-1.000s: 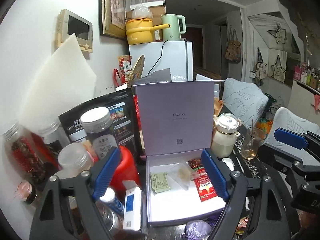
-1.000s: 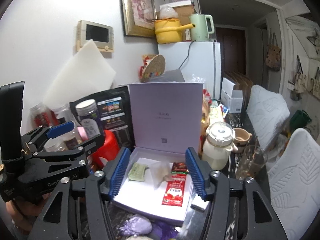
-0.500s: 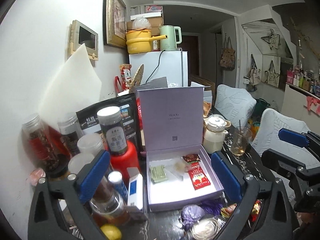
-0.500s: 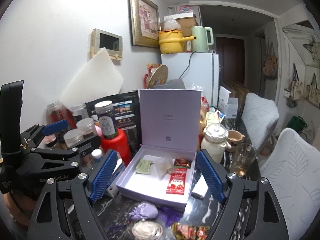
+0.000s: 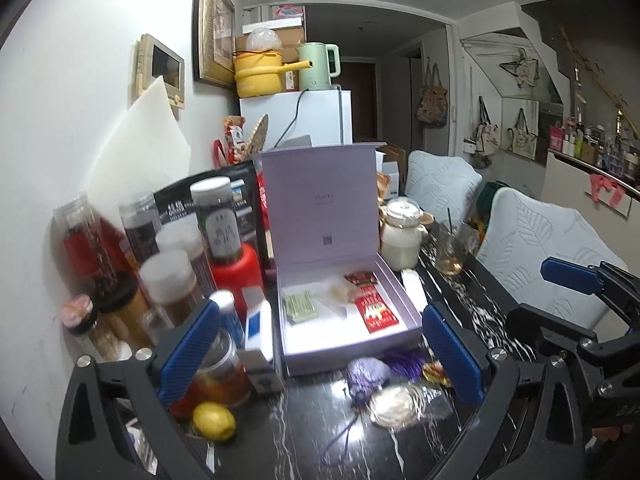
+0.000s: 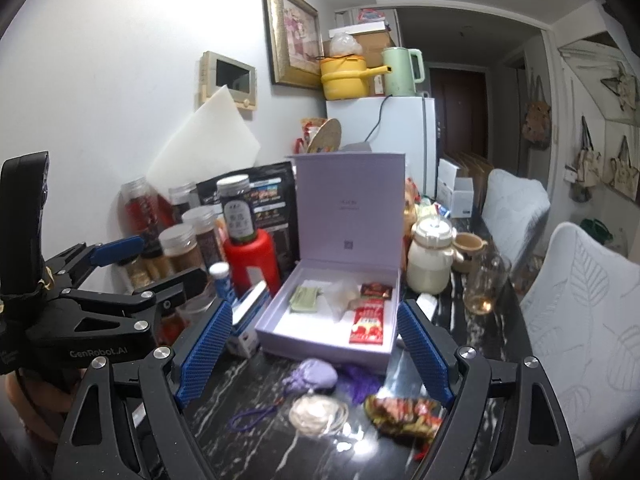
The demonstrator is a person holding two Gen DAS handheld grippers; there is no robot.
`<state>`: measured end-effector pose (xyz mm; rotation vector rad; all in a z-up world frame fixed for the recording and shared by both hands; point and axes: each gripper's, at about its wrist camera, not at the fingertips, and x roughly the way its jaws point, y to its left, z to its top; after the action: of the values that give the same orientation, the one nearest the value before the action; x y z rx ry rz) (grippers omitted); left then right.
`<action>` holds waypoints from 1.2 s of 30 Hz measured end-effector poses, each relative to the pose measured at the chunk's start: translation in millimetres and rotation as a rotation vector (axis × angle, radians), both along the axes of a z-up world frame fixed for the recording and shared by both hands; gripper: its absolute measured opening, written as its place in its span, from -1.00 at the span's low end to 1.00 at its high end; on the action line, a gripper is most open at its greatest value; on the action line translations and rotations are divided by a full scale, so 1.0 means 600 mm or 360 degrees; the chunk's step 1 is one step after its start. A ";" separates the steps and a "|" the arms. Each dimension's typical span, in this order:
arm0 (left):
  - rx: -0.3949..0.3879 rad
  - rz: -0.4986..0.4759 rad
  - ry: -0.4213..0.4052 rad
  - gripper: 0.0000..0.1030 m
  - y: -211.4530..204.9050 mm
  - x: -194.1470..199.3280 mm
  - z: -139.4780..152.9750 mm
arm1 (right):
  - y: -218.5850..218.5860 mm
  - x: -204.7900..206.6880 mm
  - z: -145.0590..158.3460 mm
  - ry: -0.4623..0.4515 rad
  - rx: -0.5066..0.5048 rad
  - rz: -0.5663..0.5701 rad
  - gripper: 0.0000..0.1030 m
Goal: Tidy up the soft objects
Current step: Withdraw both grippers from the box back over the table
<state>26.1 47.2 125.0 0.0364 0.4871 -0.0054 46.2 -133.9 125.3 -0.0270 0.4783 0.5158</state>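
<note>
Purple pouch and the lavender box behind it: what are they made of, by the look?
Purple pouch: likely soft woven fabric, matte; it slumps and trails a cord. Lavender box: apparently rigid paperboard, smooth matte; flat walls, crisp edges, lid standing upright.

The right gripper [image 6: 314, 354] had wide jaws with nothing between them. A purple pouch [image 6: 314, 374] lay on the bench [image 6: 472, 360] before the open box [image 6: 320, 336].

White wall [image 6: 100, 60] to my left carries a gilt-framed picture [image 6: 294, 32]; white fridge [image 6: 400, 140] beyond the black marbled counter [image 5: 304, 432]; two white chairs [image 6: 580, 300] right.
</note>
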 end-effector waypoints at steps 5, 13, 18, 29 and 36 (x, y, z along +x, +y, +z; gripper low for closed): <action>-0.0036 -0.0029 0.0041 0.99 -0.004 -0.028 -0.023 | 0.002 -0.031 -0.024 0.0028 -0.0017 0.0004 0.66; -0.0098 -0.0079 0.0148 0.99 -0.004 -0.058 -0.069 | -0.007 -0.069 -0.068 0.0110 -0.0005 -0.0010 0.66; -0.0137 -0.0089 0.0223 0.99 -0.010 -0.060 -0.098 | -0.019 -0.084 -0.097 0.0184 0.0019 -0.0019 0.66; -0.0246 -0.0175 0.0362 0.99 -0.036 -0.055 -0.176 | -0.057 -0.101 -0.165 0.0266 0.0016 -0.0135 0.66; -0.0246 -0.0203 0.0392 0.99 -0.054 -0.057 -0.218 | -0.087 -0.101 -0.217 0.0374 0.0075 -0.0195 0.66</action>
<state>-8.1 14.8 -6.1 -0.0859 0.7287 -0.1745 -14.5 -185.8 -4.7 0.1086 0.6927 0.4111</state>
